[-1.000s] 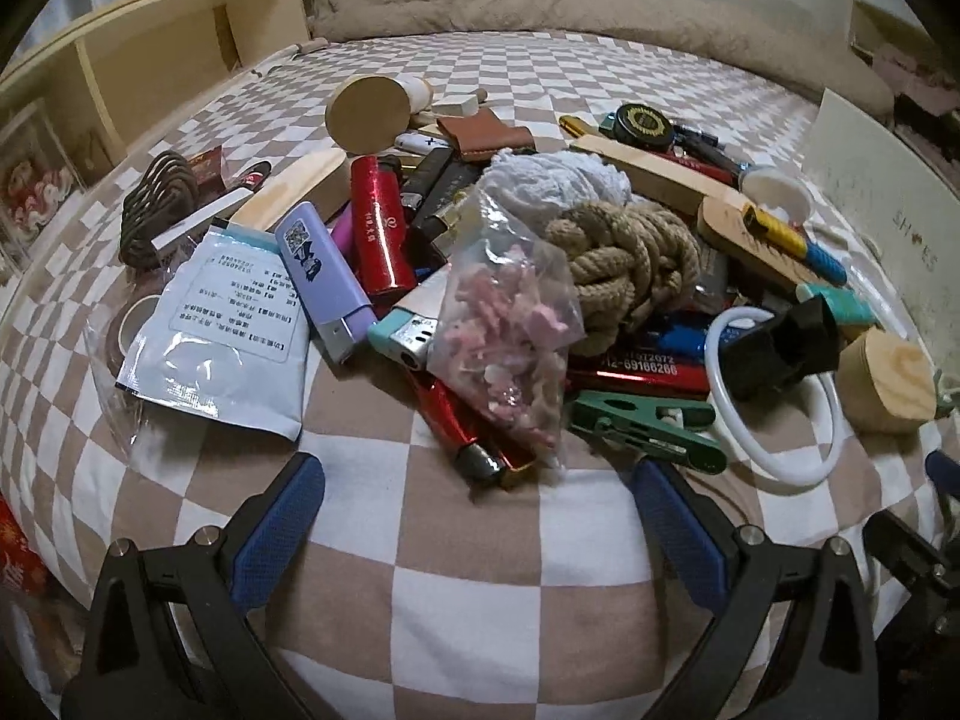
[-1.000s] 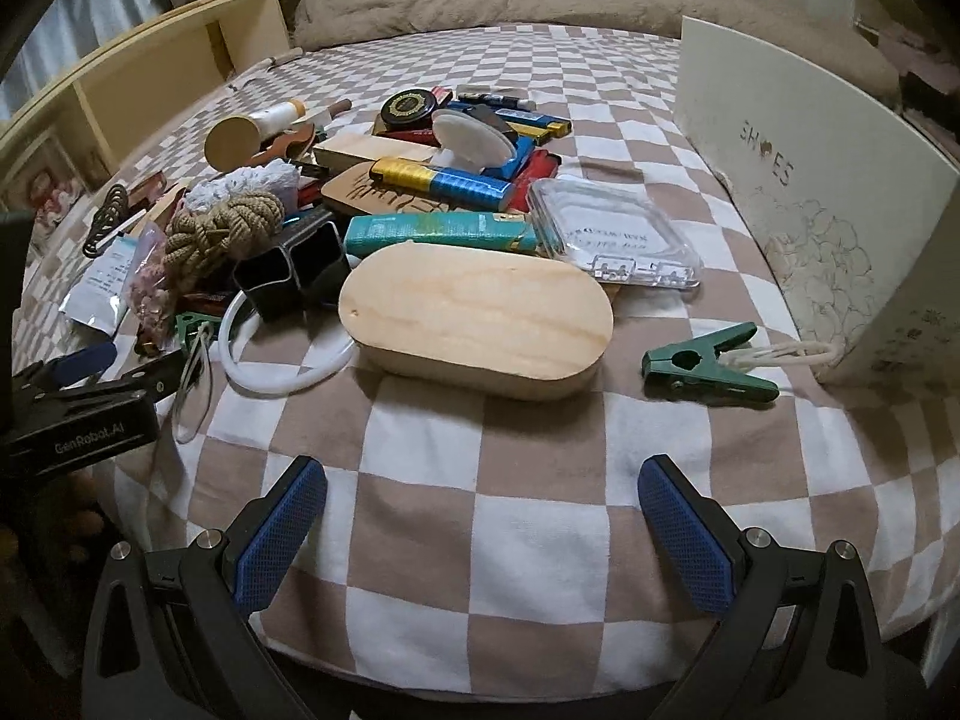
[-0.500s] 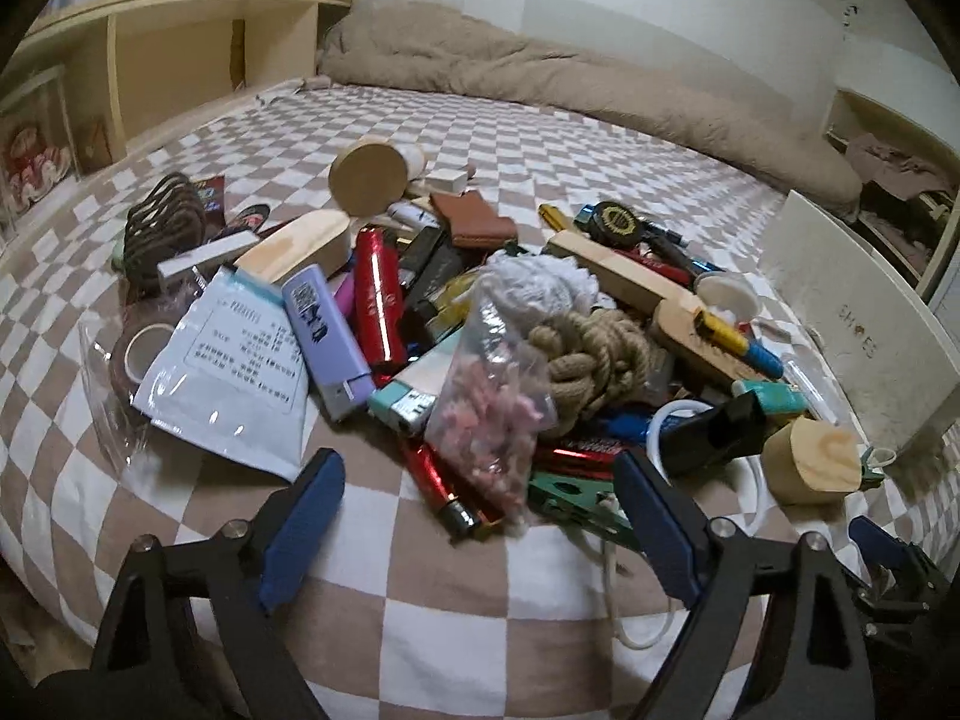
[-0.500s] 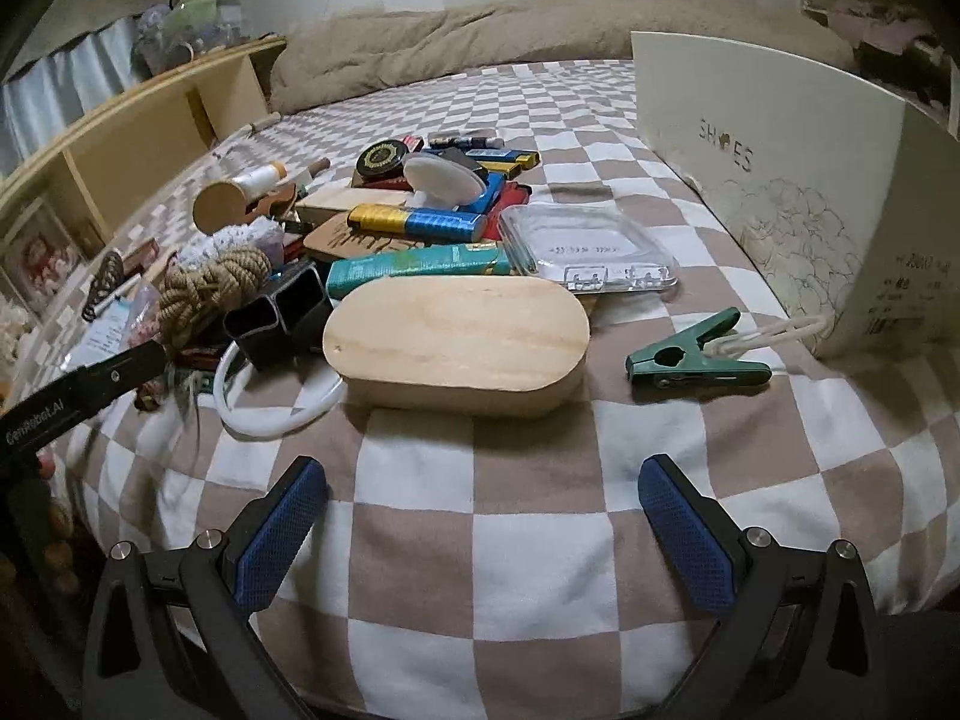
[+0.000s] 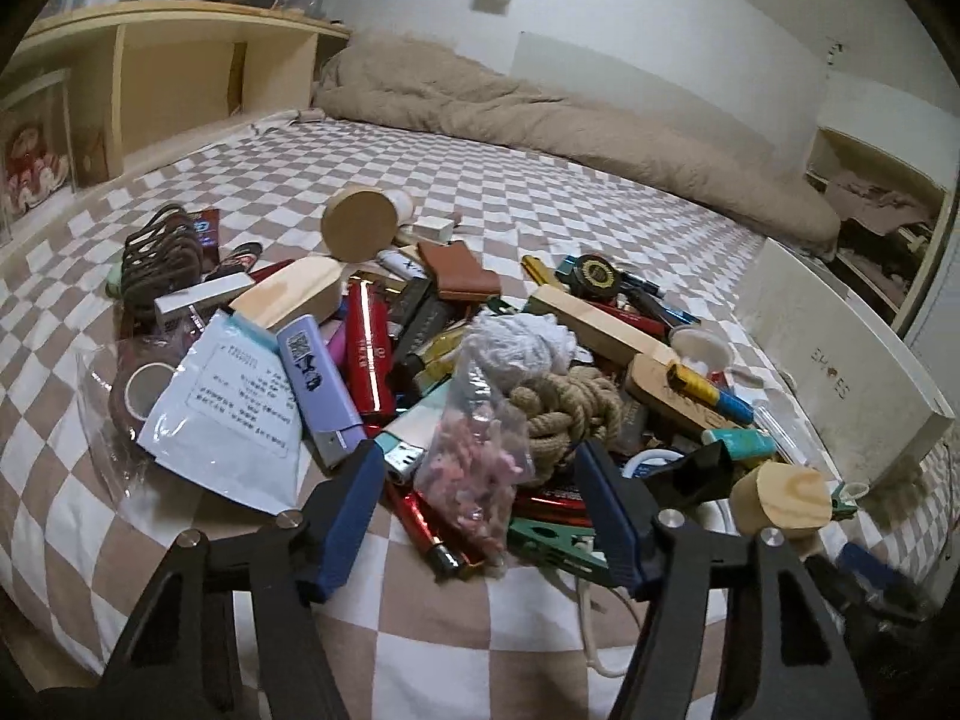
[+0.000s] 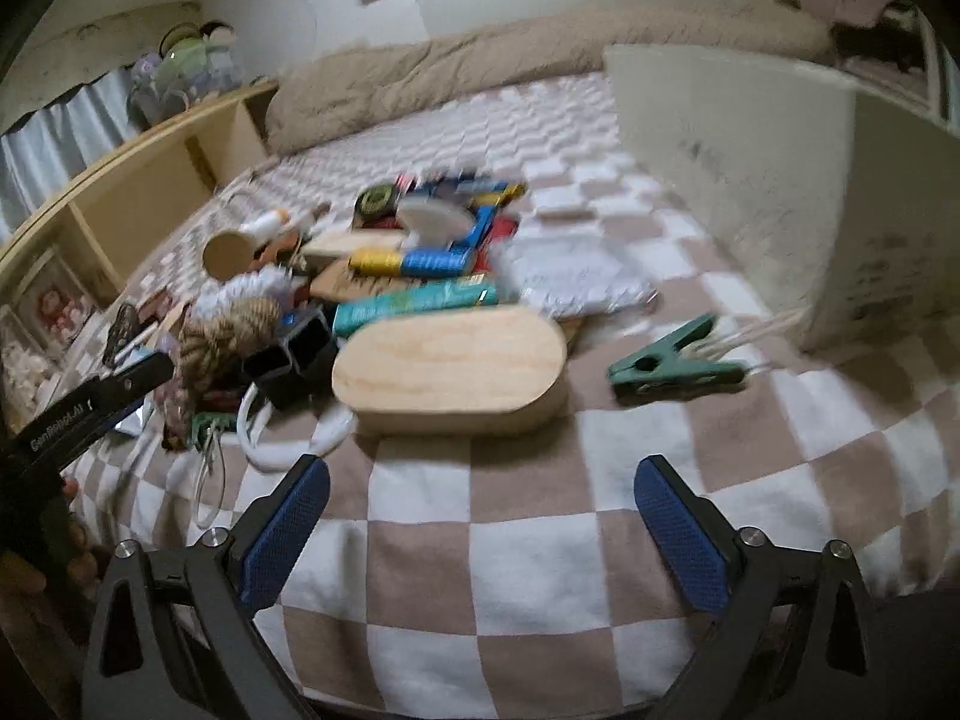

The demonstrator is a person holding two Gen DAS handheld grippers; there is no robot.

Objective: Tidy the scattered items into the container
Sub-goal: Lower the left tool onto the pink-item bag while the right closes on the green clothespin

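A heap of small items lies on the checkered bed. In the left wrist view my left gripper (image 5: pixel 486 516) is open and empty, its blue pads either side of a clear bag of pink bits (image 5: pixel 474 456) and a rope knot (image 5: pixel 564 408). A white shoe box (image 5: pixel 840 372) stands at the right. In the blurred right wrist view my right gripper (image 6: pixel 480 528) is open and empty over bare sheet, short of an oval wooden box (image 6: pixel 450 366) and a green clip (image 6: pixel 672 363). The shoe box (image 6: pixel 750 180) stands at the right.
A purple lighter (image 5: pixel 318 378), a red tube (image 5: pixel 369 354), a white pouch (image 5: pixel 234 414) and a round wooden lid (image 5: pixel 360 228) lie in the heap. A wooden shelf (image 5: pixel 168 90) runs along the left. A beige duvet (image 5: pixel 540 114) lies at the far end.
Both grippers have tilted up and drawn back, so more of the room shows. The left jaws have narrowed around the bag of pink bits. The right view has blurred with motion.
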